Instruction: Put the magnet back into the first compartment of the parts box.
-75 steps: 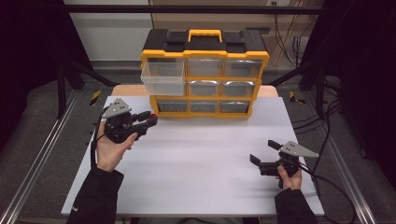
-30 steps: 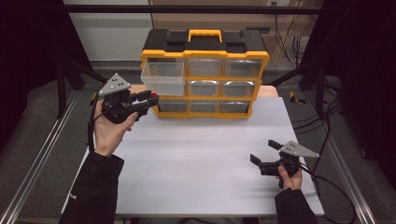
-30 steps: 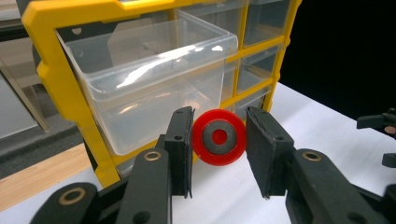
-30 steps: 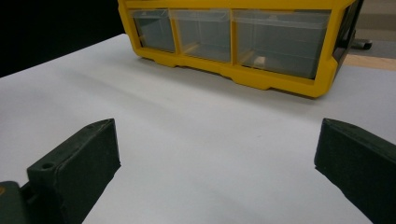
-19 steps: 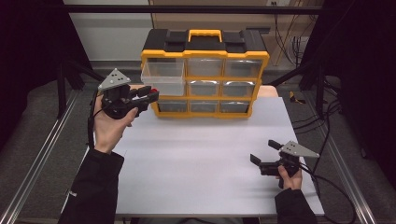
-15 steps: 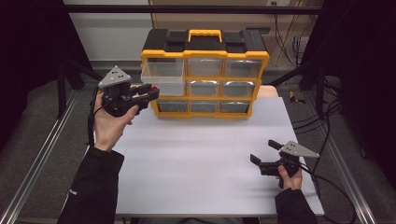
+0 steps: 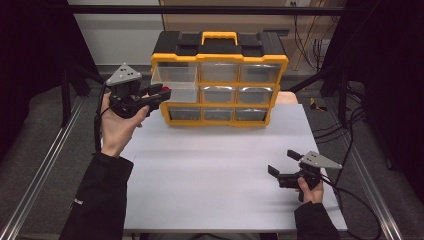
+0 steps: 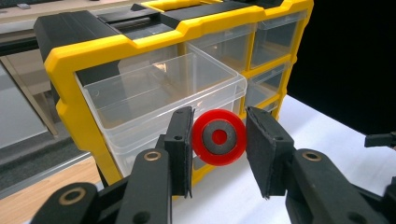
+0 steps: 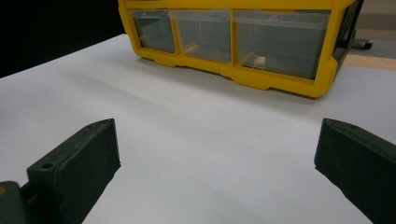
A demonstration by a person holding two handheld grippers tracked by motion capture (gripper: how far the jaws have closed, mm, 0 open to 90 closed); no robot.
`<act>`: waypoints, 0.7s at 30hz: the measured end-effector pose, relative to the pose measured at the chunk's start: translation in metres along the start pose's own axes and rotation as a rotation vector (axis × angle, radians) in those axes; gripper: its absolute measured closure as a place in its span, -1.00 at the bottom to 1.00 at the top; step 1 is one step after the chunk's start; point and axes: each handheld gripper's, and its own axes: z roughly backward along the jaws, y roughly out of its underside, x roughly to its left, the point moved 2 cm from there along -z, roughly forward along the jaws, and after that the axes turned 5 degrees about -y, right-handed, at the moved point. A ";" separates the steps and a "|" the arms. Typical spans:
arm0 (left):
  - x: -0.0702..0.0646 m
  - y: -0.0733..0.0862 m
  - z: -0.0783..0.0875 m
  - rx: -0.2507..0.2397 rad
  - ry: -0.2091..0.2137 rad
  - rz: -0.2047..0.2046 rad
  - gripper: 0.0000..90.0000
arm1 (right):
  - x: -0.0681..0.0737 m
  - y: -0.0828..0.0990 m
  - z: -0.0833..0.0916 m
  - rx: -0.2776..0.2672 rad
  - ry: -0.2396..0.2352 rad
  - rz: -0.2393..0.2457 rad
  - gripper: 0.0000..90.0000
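High view: left gripper (image 7: pixel 162 93) raised at left of centre, pinching a red disc (image 7: pixel 165 92) just in front of the pulled-out clear drawer (image 7: pixel 175 80) at the top left of the yellow organizer (image 7: pixel 220 80), which stands at upper centre on the white table (image 7: pixel 215 165). Right gripper (image 7: pixel 281 165) low at lower right, resting on the table, jaws spread with nothing between.

Left gripper view: red disc (image 8: pixel 219 137) with grey ring at centre frame, clamped edge-on between the two black pads (image 8: pixel 181 149); open drawer (image 8: pixel 163 100) just behind, upper left.

Right gripper view: jaws wide apart at the bottom corners over bare table (image 9: pixel 201 140); organizer (image 9: pixel 233 42) along the top edge.
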 end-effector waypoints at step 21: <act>0.003 -0.020 -0.014 0.014 -0.030 0.012 0.39 | 0.000 0.000 0.000 -0.002 -0.002 0.001 -0.99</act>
